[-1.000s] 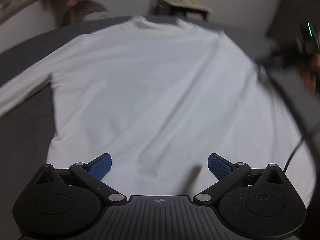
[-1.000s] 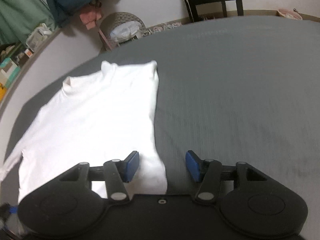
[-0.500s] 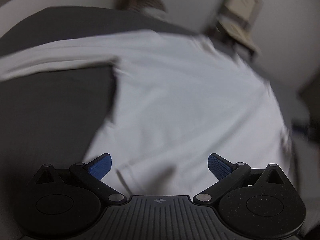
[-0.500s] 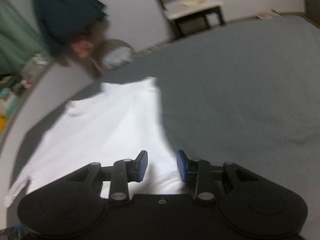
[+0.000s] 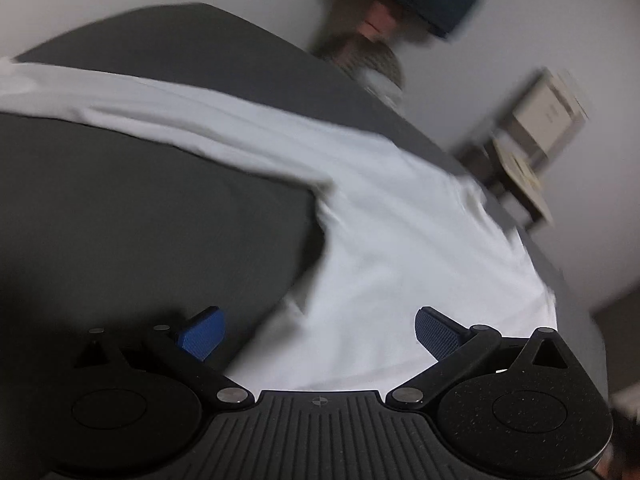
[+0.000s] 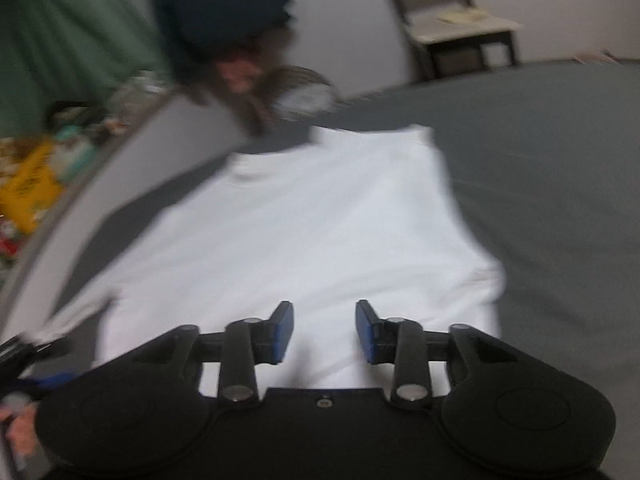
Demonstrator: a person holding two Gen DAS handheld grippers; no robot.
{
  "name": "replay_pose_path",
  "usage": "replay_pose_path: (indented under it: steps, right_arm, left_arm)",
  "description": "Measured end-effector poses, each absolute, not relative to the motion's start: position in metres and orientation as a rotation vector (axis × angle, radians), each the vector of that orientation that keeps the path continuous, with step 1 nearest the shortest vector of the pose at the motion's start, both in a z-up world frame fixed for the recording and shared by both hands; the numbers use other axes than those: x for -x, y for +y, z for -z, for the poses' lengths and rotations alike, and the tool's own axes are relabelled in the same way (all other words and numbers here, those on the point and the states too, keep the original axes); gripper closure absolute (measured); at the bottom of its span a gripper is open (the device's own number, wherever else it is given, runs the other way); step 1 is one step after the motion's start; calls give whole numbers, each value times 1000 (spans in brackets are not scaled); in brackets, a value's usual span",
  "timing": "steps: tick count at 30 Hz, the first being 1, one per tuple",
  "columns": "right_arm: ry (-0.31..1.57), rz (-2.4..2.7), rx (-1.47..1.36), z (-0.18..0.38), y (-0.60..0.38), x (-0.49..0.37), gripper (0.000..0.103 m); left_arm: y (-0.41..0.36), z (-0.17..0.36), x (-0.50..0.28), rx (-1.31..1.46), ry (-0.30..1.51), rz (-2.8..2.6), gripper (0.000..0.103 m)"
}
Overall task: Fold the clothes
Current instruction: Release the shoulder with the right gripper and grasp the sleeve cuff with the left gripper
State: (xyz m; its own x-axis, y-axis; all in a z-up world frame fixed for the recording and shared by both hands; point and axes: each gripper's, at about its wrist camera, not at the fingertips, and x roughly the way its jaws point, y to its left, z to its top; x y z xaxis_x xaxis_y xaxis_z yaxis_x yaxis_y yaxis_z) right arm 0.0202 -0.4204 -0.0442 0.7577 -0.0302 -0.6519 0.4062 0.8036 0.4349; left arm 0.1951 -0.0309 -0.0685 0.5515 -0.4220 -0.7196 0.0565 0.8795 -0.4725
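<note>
A white long-sleeved shirt (image 5: 400,248) is spread flat on a dark grey bed (image 5: 152,220). In the left wrist view one sleeve (image 5: 168,108) is seen stretched out to the left across the bed. The left gripper (image 5: 320,330) is held over the hem area with its blue pads set wide apart; nothing is held between them. In the right wrist view the shirt (image 6: 304,216) lies with its collar at the far end. The right gripper (image 6: 324,330) is positioned over the near edge of the shirt, its pads partly apart with only white fabric seen beneath the gap. A chair (image 6: 452,20) is noted beyond the bed. Both views are blurred.
</note>
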Motion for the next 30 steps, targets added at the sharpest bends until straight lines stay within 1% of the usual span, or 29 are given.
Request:
replay_pose_path:
  steps: [2,6,10,12,14,15,16,17,18,19,20,21,26,28,30]
  right_arm:
    - [644,183,-615,37,-394,-22,60]
    - [621,29,-706,42,-350,-24,59]
    - [683,-94,-632,48,-319,-33,59]
    - [709,-136,-609,51,-309,-35,59]
    - [730,-178,-622,55,-301,-33,59]
    - [737,-189,-621,56,-297,-32,59]
    - [739,-198,-603,54,-293,-29,59]
    - [741,-206,-584,52,-289,-26,59]
    - [738,-206,-559,51,-285,-26,59]
    - [735,-205,-535,49,-281,-27,58]
    - [734,-206,-528,48,-281,-27,57]
    - [735,-204,-533,48,-279,-28,57]
    - [752,-186,-569,58,-282,-32,55]
    - [762,-176,-582,62,-285,-37,55]
    - [770,-173,-592,65,-285,-39,55]
  left_arm:
    - [-4,65,-198,544,904,199,0]
    - [55,64,-212,773,813,6,0]
    - [108,60,-231,727,699,-122,0]
    - [131,62,-242,573,663,-189,1]
    - [159,72,-252,528,651,-251,1]
    - [174,78,-256,531,644,-277,4]
    - [187,84,-261,536,640,-301,12]
    - [195,90,-265,556,645,-310,15]
    - [203,95,-270,576,651,-318,22]
    - [211,101,-275,595,658,-325,26]
    - [214,107,-280,607,671,-327,34]
    - [217,112,-285,620,676,-337,38]
    - [216,123,-305,699,635,-306,39]
    - [212,128,-315,735,638,-293,55]
    - [208,133,-320,745,635,-301,56]
